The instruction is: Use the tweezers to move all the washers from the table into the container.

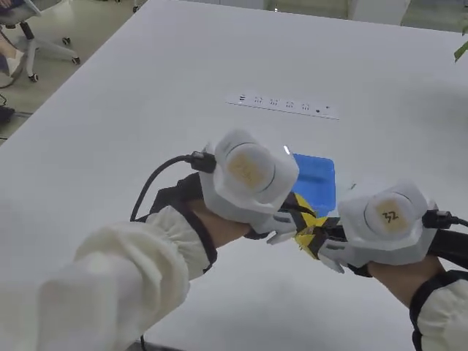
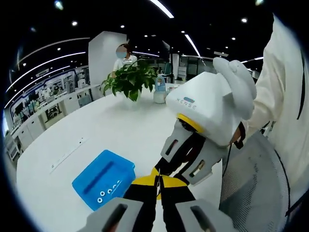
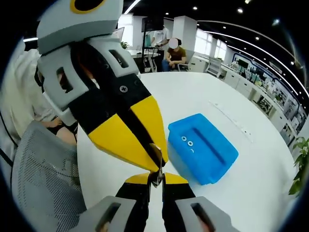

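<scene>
On the white office table (image 1: 146, 110), the blue container (image 1: 316, 179) sits at twelve o'clock from your tips, washers (image 2: 108, 192) inside. Your left gripper (image 3: 157, 158) and right gripper (image 3: 155, 180) both pinch together on the thin tweezers (image 3: 156, 169); an uneven release could drop them.

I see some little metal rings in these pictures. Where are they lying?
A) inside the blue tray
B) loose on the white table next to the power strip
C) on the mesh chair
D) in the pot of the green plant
A: in both gripper views the small rings lie on the floor of the blue tray, which sits on the white table.
</scene>
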`<state>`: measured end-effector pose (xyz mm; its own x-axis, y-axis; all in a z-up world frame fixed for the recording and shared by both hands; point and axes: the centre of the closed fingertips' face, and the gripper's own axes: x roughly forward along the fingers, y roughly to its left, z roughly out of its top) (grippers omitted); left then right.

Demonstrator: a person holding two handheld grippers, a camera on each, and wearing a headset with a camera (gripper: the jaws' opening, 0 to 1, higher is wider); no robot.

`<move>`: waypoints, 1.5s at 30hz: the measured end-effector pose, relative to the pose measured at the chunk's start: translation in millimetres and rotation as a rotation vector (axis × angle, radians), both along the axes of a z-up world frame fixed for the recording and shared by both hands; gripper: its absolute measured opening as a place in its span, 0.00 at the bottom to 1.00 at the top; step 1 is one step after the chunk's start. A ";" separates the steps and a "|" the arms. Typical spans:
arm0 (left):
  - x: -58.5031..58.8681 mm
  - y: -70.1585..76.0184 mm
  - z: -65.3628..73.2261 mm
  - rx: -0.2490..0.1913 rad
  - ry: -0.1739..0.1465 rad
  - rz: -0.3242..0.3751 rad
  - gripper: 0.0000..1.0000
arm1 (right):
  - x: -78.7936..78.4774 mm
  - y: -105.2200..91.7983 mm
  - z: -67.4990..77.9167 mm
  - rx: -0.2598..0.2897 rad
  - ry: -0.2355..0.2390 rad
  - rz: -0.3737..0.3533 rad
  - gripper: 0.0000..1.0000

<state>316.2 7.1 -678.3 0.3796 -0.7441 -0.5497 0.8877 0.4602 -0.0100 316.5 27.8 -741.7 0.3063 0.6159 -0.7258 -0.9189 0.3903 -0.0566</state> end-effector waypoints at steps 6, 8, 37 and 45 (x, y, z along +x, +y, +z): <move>-7.8 5.2 -11.8 0.051 -0.008 -0.055 0.00 | -3.8 -7.4 -9.5 -0.039 -0.027 0.022 0.06; -10.1 6.7 -19.1 0.075 -0.028 -0.100 0.00 | -5.1 -9.1 -14.7 -0.050 -0.033 0.029 0.06; -6.6 40.6 -140.6 0.292 0.048 -0.223 0.00 | -5.3 -24.9 -66.9 -0.124 0.047 -0.012 0.16; 1.4 41.4 -141.5 0.275 0.105 -0.126 0.13 | -16.3 -53.1 -41.1 0.016 0.114 -0.246 0.29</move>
